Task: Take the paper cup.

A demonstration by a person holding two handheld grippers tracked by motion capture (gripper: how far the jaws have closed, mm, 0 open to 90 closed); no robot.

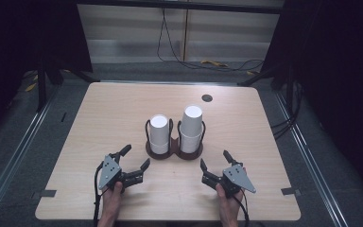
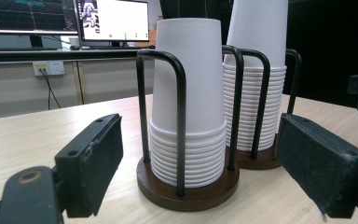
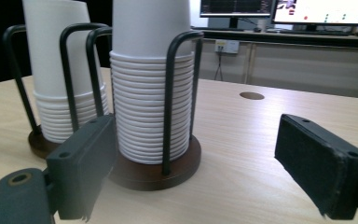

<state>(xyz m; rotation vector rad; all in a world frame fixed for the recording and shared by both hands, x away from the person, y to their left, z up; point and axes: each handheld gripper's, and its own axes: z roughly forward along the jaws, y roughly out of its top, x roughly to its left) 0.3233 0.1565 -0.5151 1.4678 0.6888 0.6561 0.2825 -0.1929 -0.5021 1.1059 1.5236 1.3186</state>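
Observation:
Two stacks of white paper cups stand upside down in a dark double holder (image 1: 174, 152) at the table's middle. The left stack (image 1: 159, 134) (image 2: 189, 102) (image 3: 58, 65) is shorter; the right stack (image 1: 191, 126) (image 2: 256, 70) (image 3: 149, 79) is taller. My left gripper (image 1: 135, 158) (image 2: 200, 168) rests near the front edge, left of the holder, open, jaws pointing at the left stack. My right gripper (image 1: 214, 158) (image 3: 193, 163) sits right of the holder, open, with the right stack just beyond its jaws. Nothing lies between either pair of jaws.
A round cable hole (image 1: 207, 98) (image 3: 251, 95) marks the wooden table (image 1: 99, 123) at the back right. Monitors (image 2: 112, 21) stand on a desk beyond. Black frame legs and cables line the floor around the table.

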